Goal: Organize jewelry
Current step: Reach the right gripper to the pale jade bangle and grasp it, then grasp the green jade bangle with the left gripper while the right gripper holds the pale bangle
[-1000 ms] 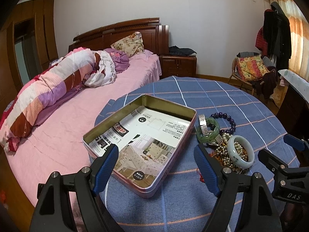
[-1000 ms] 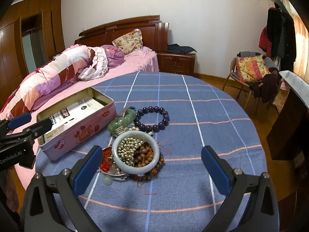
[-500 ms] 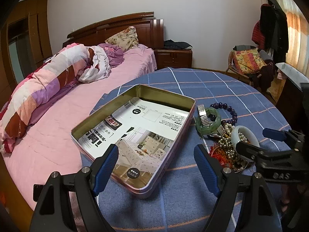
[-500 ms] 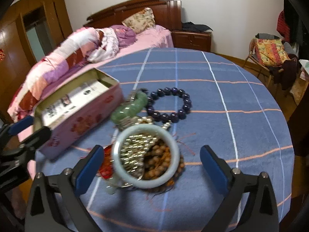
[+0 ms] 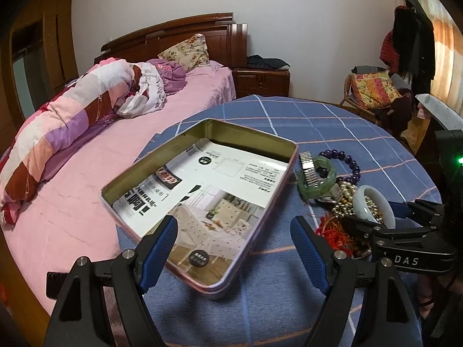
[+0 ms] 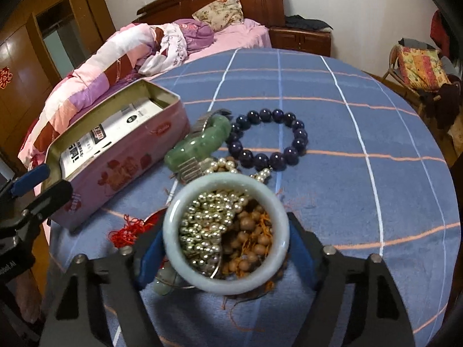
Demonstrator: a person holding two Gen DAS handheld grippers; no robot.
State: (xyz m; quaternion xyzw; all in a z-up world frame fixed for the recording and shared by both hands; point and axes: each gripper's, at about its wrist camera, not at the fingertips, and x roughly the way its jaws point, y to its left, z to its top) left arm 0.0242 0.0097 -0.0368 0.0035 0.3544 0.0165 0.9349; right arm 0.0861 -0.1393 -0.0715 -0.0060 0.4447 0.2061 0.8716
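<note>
A white jade bangle [image 6: 173,248] lies on a heap of gold beads [image 6: 208,225], wooden beads [image 6: 254,240] and a red tassel [image 6: 127,231]. My right gripper [image 6: 225,240] straddles the bangle; its jaws are closing and the blue pads sit against both sides. From the left wrist, this gripper [image 5: 379,214] shows around the bangle [image 5: 361,199]. A green bangle [image 6: 202,141], a metal watch band [image 5: 306,167] and a purple bead bracelet [image 6: 298,141] lie just beyond. The open pink tin [image 5: 162,170] holds only a printed sheet. My left gripper [image 5: 233,225] hangs open over the tin's near end.
The round table has a blue checked cloth [image 6: 361,115]. A bed [image 5: 86,173] with a rolled quilt runs along its left side. A nightstand [image 5: 260,81] stands behind, and a chair with a cushion [image 5: 373,89] at the back right.
My right gripper came down and forward over the jewelry heap, and its jaws narrowed from wide open onto the white bangle. The left gripper barely moved.
</note>
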